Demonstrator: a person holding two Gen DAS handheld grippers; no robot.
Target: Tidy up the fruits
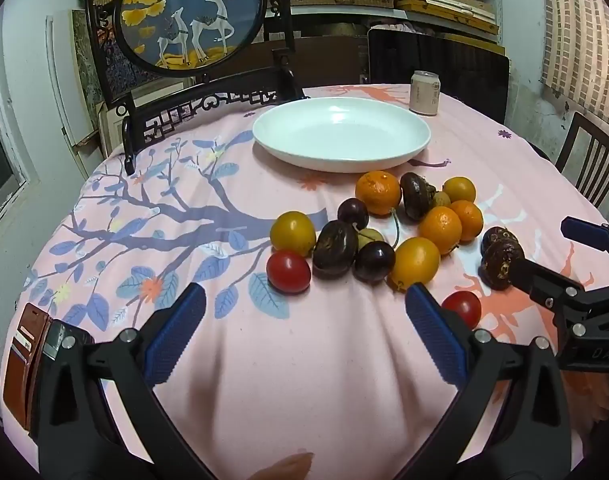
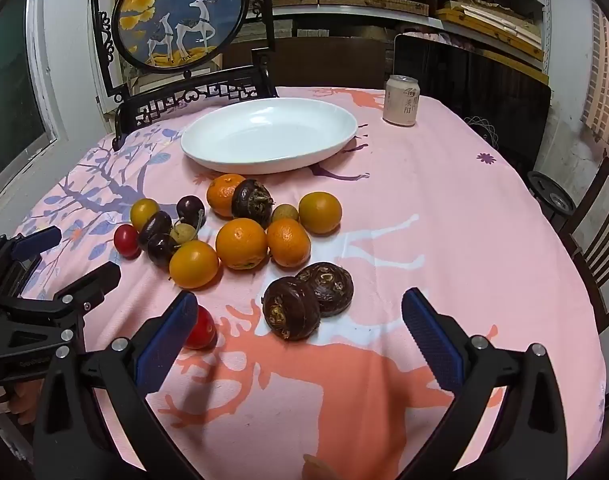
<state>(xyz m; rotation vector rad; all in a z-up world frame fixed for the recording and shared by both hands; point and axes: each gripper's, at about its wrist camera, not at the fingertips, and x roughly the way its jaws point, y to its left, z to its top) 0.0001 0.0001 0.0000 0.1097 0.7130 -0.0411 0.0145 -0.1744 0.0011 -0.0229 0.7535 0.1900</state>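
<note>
I take the plate (image 2: 269,136) as landmark. It sits on the tablecloth (image 2: 444,240), toward the far side. The can (image 2: 401,100) stands right of the plate and slightly behind it, apart from it. The deer screen (image 2: 180,20) stands behind the plate, to its left. The fruit cluster (image 2: 232,232) lies on the cloth in front of the plate, near its front rim. Two water chestnuts (image 2: 308,304), touching each other, lie further in front of the plate, nearer me than the cluster. One tomato (image 2: 200,328) lies left of that pair.
</note>
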